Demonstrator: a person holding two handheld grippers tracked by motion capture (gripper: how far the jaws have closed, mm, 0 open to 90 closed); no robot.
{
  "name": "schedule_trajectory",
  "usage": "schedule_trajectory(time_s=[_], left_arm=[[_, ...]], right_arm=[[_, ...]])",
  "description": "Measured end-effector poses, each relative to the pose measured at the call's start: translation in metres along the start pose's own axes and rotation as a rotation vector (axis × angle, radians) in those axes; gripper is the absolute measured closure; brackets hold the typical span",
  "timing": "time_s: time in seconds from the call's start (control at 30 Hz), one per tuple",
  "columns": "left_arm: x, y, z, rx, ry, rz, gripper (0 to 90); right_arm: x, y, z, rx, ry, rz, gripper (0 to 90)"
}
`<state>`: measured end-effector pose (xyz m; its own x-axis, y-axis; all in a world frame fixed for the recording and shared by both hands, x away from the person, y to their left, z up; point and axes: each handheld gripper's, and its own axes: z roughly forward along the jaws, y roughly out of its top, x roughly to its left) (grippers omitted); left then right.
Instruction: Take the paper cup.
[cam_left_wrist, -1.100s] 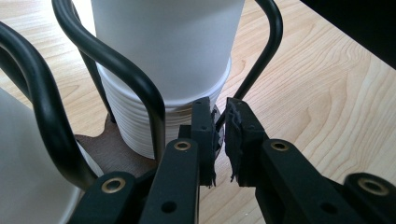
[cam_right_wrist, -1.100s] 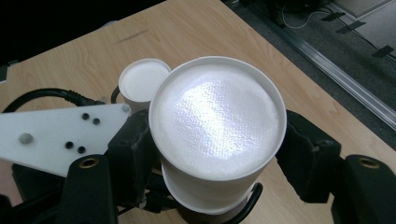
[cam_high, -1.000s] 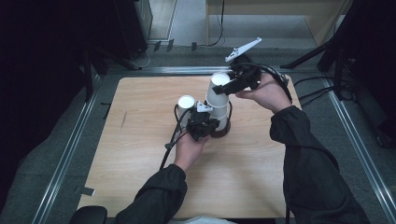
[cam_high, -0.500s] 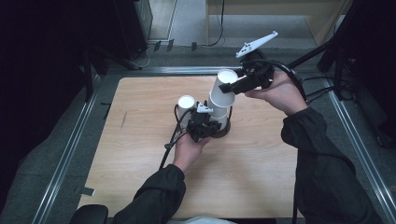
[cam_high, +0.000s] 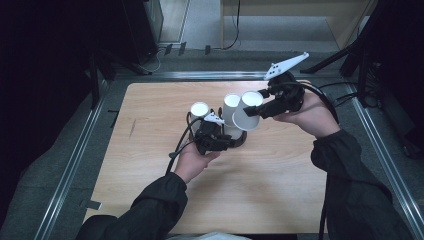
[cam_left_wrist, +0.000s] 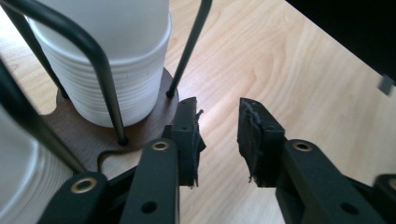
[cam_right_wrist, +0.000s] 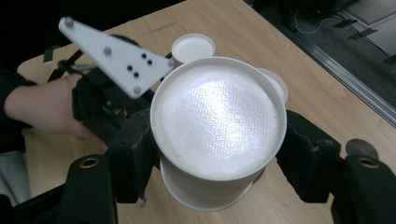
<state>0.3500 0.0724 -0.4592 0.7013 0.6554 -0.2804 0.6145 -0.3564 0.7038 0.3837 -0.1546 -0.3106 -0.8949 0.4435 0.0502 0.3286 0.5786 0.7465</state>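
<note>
The work surface is a light wooden table with rounded corners, set inside a grey metal frame; beyond it lies grey floor, with dark equipment at left and right and cables trailing at the far side. The room around the table is dim. On the table stands a dark wooden rack with thin black wire uprights, holding a stack of white paper cups; a second stack stands at its left in the high view. The right gripper is clamped on a single white cup, pads pressing its wall on both sides, held tilted in the air just beside and right of the rack stack. The left gripper sits low at the rack's base; its jaws have just been opening and stand slightly apart with nothing between them, the left pad at the base edge.
</note>
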Motion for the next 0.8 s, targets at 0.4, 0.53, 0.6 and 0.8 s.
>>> schedule_trajectory(time_s=[0.4, 0.53, 0.6, 0.8], left_arm=[[0.011, -0.015, -0.019, 0.007, -0.161, 0.084, 46.7], [0.01, -0.019, -0.021, 0.017, -0.188, 0.13, 37.2], [0.01, -0.02, -0.023, 0.018, -0.197, 0.151, 35.2], [0.012, -0.026, -0.026, 0.029, -0.268, 0.165, 24.4]], right_arm=[[0.019, -0.039, 0.01, 0.019, 0.027, 0.012, 33.5], [0.029, -0.052, 0.018, 0.019, 0.039, -0.013, 33.5], [0.033, -0.057, 0.021, 0.024, 0.043, -0.018, 33.5], [0.038, -0.072, 0.034, 0.018, 0.075, 0.001, 33.5]])
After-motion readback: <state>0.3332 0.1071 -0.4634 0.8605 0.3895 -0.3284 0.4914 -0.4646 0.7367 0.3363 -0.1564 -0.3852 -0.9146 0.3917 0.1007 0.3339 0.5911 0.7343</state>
